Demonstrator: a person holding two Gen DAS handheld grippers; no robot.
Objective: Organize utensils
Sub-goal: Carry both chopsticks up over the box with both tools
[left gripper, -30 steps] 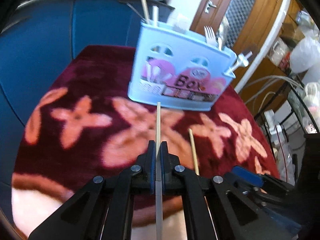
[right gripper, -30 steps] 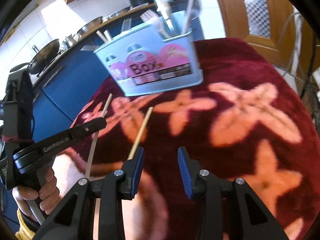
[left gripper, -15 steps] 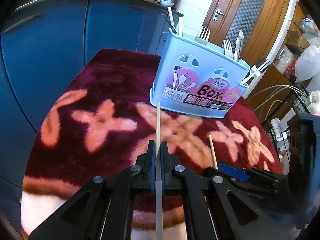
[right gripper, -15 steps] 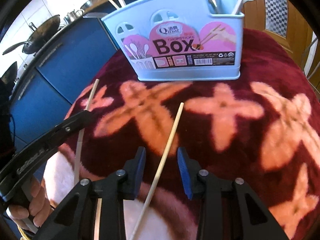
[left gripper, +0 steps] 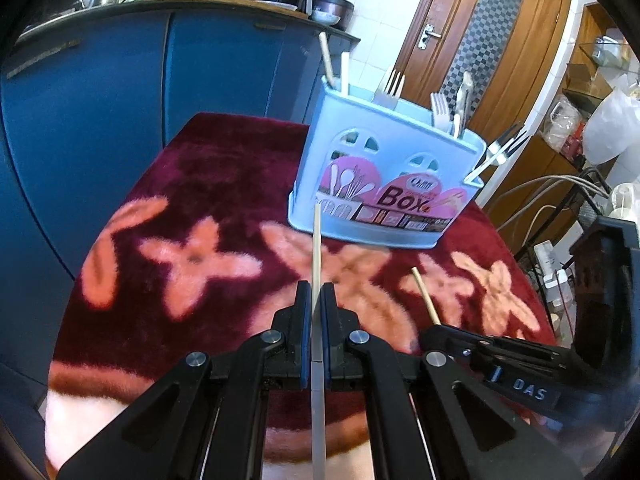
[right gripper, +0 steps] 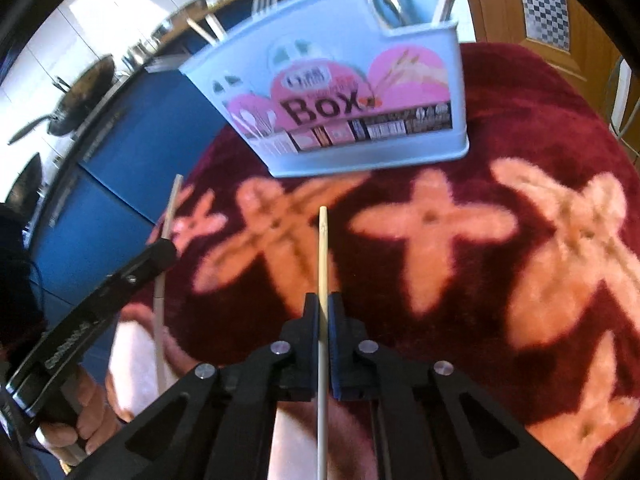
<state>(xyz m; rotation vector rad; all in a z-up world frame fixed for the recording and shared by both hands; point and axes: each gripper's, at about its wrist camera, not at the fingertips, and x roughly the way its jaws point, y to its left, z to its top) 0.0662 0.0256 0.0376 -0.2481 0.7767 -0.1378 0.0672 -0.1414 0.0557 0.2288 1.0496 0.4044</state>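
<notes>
Both grippers loaded, step in hand looks like carrying chopsticks to the holder. Left gripper (left gripper: 315, 304) fingers closed tight on a chopstick (left gripper: 316, 248), tip pointing at the blue utensil box (left gripper: 384, 184) and just short of its front wall. Right gripper (right gripper: 323, 312) fingers also closed on a second chopstick (right gripper: 322, 252), tip well short of the box (right gripper: 340, 100), held above the red floral cloth (right gripper: 540, 128) on the worktop. Next move likely: lift, tilt each stick upright, drop into the box's left-end slot, where two chopsticks (left gripper: 334, 68) already stand. Forks (left gripper: 394, 86) mid-box, more cutlery (left gripper: 456, 108) at right end.
</notes>
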